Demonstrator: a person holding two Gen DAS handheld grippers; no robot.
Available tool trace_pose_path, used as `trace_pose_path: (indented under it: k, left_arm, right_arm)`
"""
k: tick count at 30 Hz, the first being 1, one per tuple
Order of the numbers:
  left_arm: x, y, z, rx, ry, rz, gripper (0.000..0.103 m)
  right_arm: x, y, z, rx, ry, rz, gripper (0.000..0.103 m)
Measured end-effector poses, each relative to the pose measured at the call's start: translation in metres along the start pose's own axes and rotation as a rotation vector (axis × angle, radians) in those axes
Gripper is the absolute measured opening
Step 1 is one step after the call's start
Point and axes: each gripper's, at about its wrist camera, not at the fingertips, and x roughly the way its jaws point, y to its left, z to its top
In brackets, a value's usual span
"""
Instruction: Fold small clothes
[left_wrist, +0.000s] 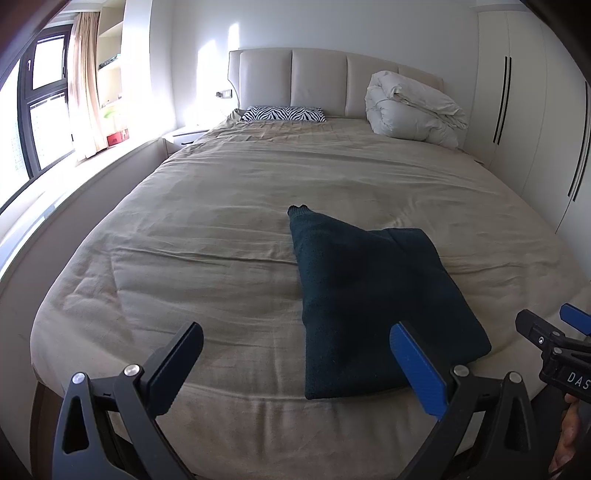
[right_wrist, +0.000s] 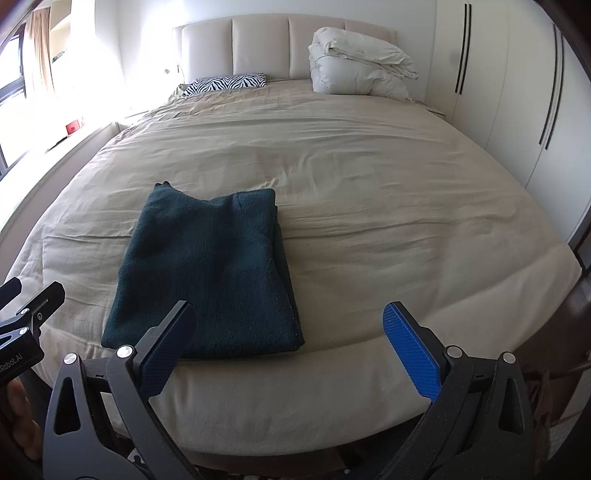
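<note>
A dark teal knit garment (left_wrist: 373, 302) lies folded into a rough rectangle on the beige bed (left_wrist: 207, 236), near its foot edge; one narrow end sticks out toward the headboard. In the right wrist view the same garment (right_wrist: 207, 273) sits left of centre. My left gripper (left_wrist: 295, 362) is open, held just short of the bed's foot edge, with the garment's near left corner between its fingers' line of sight. My right gripper (right_wrist: 290, 343) is open too, with nothing in it, just right of the garment's near edge. Each gripper shows at the edge of the other's view.
A bundled white duvet (left_wrist: 410, 105) and a zebra-print pillow (left_wrist: 282, 113) lie at the headboard. White wardrobe doors (right_wrist: 517, 92) line the right side. A window with curtains (left_wrist: 83, 85) and a low ledge run along the left. Broad bare bedsheet (right_wrist: 406, 206) surrounds the garment.
</note>
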Motion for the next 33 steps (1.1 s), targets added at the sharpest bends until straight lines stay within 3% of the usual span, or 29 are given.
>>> trace_pose_path:
  k: [33]
  left_arm:
    - [0.0014, -0.0008, -0.0008, -0.001, 0.008, -0.006, 0.103]
  right_arm:
    - [0.0042, 0.0013, -0.0044, -0.004, 0.017, 0.0, 0.103]
